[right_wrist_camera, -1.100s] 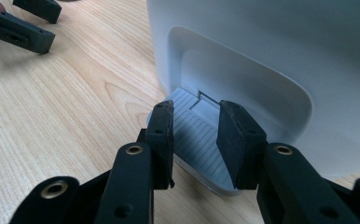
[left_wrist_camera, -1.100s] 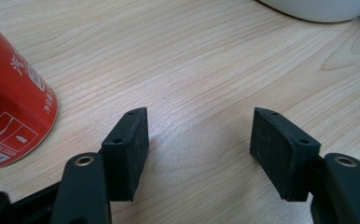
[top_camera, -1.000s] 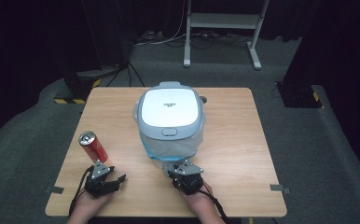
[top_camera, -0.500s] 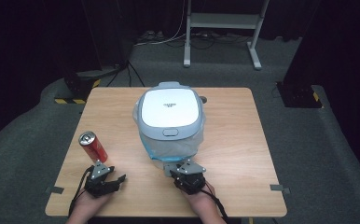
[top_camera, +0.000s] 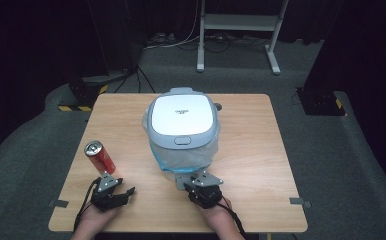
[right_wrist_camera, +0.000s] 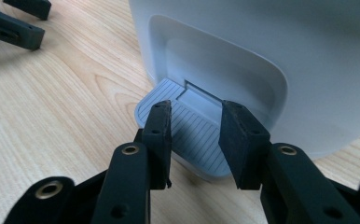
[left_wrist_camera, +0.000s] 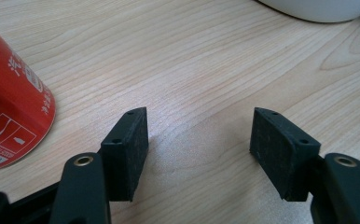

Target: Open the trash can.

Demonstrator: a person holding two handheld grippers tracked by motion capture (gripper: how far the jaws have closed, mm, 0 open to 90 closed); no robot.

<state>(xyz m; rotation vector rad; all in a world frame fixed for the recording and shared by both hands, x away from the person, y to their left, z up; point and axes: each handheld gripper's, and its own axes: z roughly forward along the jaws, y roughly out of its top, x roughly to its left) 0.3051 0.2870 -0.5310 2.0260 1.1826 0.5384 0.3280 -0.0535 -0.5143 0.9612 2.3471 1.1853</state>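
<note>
At the near left of the table (top_camera: 261, 150), the left hand-held gripper (top_camera: 112, 190) rests with jaws wide apart and empty, the red can (top_camera: 100, 156) upright just beyond it. Right of that, the right hand-held gripper (right_wrist_camera: 194, 135) hangs part-open over the grey ribbed pedal (right_wrist_camera: 187, 133) at the white bin's (top_camera: 182, 127) near foot, gripping nothing. Best press straight down on the pedal's middle (not its edge) so the bin stays put.

You are in a dark test room, like a lab or a studio. One small wooden table (top_camera: 261, 150) stands alone on grey carpet (top_camera: 341, 165), with black curtains (top_camera: 36, 45) around it. Behind it you can see cables (top_camera: 181, 42) on the floor and a white metal stand (top_camera: 241, 22).
</note>
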